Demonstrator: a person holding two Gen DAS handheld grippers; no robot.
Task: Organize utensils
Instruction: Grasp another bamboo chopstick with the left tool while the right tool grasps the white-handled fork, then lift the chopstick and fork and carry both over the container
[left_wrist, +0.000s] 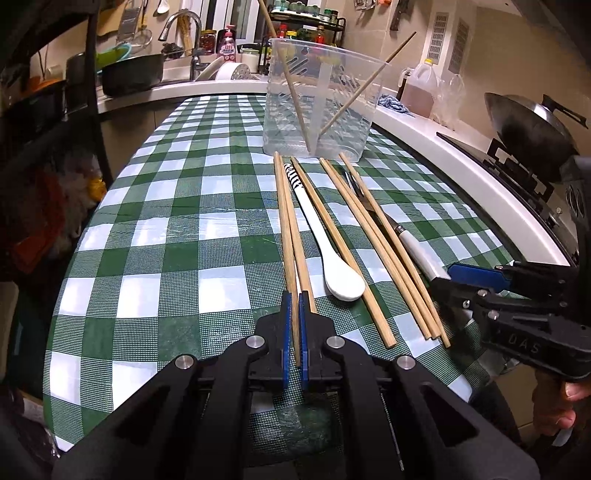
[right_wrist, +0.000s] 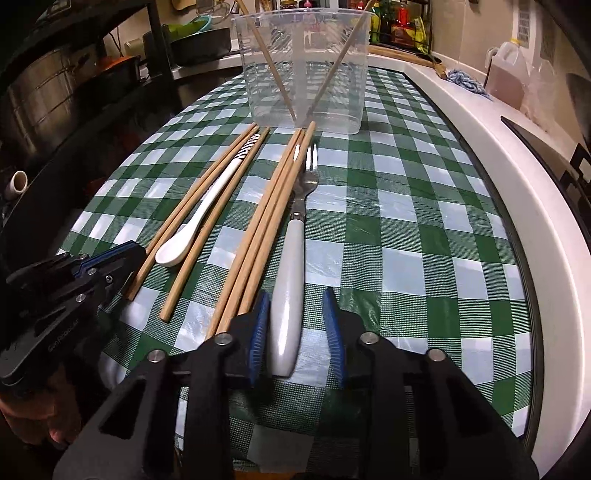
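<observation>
A clear plastic container (left_wrist: 317, 107) (right_wrist: 303, 74) stands at the far end of the green checked cloth, with two chopsticks leaning inside it. Several wooden chopsticks (left_wrist: 343, 236) (right_wrist: 258, 229), a white spoon (left_wrist: 332, 262) (right_wrist: 192, 225) and a white-handled fork (left_wrist: 417, 251) (right_wrist: 291, 258) lie in front of it. My left gripper (left_wrist: 294, 297) (right_wrist: 133, 254) is shut on the near end of the leftmost chopstick (left_wrist: 284, 221). My right gripper (right_wrist: 295, 299) (left_wrist: 443, 277) is low over the fork's handle, which lies between its blue pads; the right pad stands apart from the handle.
A white counter edge (right_wrist: 498, 155) runs along the right of the cloth, with an oil jug (left_wrist: 421, 88) and a wok (left_wrist: 532, 125) on a stove beyond it. A sink with a faucet (left_wrist: 184, 29) and pots is at the back left. A dark shelf (right_wrist: 74, 92) stands left.
</observation>
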